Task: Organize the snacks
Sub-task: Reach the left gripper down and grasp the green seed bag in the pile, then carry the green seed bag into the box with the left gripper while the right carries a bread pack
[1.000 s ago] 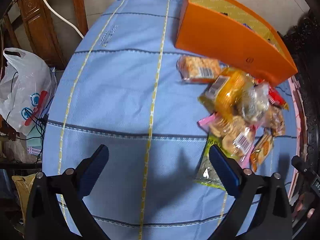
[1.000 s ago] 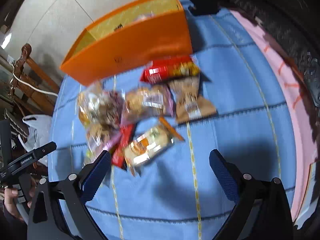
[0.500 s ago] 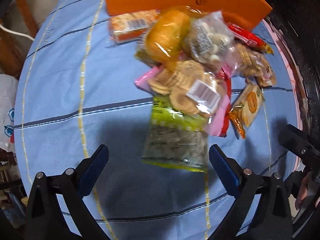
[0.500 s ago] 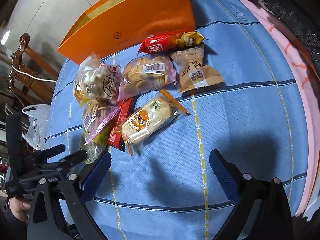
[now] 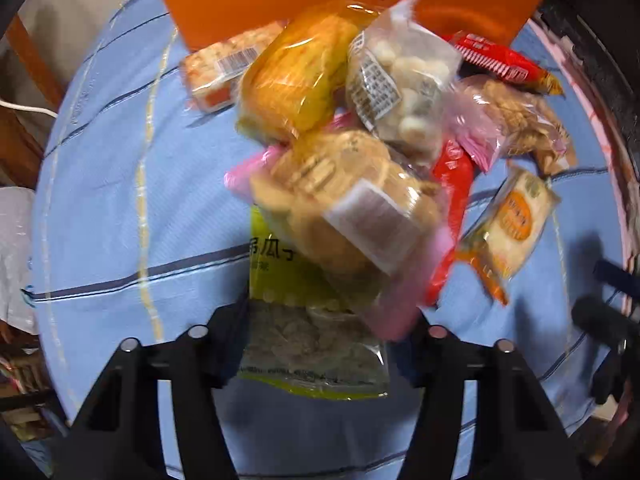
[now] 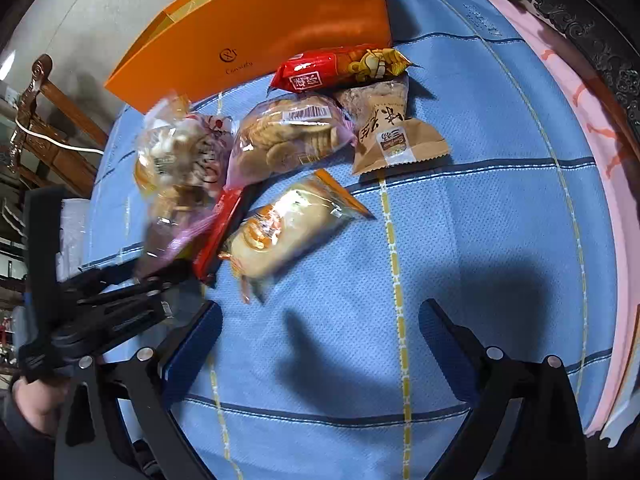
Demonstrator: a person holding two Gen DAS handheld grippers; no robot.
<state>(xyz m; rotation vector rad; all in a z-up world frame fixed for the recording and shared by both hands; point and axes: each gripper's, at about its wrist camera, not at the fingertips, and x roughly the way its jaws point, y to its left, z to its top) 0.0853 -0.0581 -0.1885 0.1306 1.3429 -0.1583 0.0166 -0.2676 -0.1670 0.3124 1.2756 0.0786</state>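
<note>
The left gripper (image 5: pixel 326 330) points down at the snack pile on the desk (image 5: pixel 100 208); its jaws are closing about halfway around the green-yellow seed packet (image 5: pixel 316 344), contact unclear through blur. The right gripper (image 6: pixel 320 332) hovers over bare blue cloth, jaws wide and empty, near the orange box (image 6: pixel 280 24).

Blue-clothed table (image 6: pixel 460 240) bears orange box (image 6: pixel 280 28), snack packets (image 6: pixel 288 140).

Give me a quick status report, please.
Left gripper closing around green-yellow seed packet. Right gripper open, empty. Cookie bag overlaps packet.
</note>
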